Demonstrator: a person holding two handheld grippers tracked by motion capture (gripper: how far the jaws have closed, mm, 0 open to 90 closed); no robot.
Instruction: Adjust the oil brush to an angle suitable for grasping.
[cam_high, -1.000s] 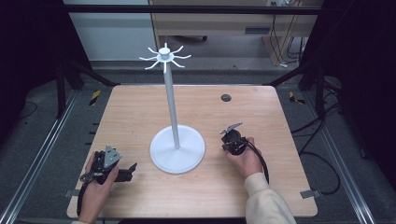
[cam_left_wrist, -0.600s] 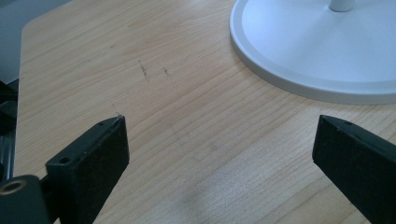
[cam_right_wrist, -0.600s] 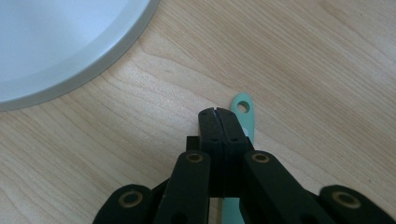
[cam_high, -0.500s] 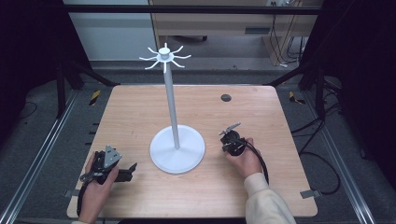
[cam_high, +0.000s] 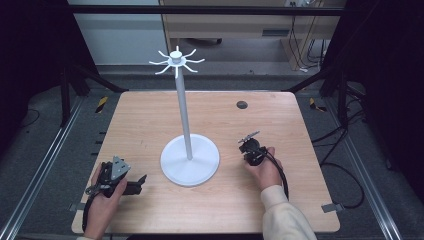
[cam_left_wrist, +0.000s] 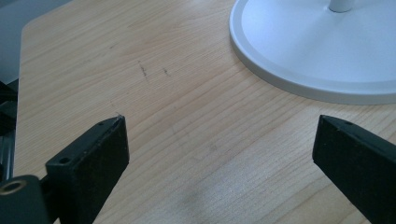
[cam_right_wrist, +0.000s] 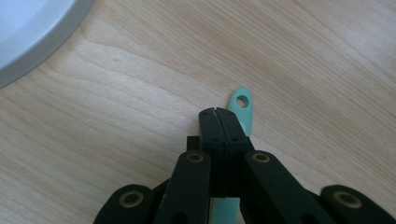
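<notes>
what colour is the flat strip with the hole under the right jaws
Pale mint green strip, seen best in the right gripper view.

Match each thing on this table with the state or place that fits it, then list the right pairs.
1. left gripper
2. right gripper
3. white stand
4. mint green strip

A. upright at mid-table
B. jaws wide apart over bare wood
C. jaws closed together
D. lying flat under the closed jaws, holed end poking out

Pairs: 1-B, 2-C, 3-A, 4-D
</notes>
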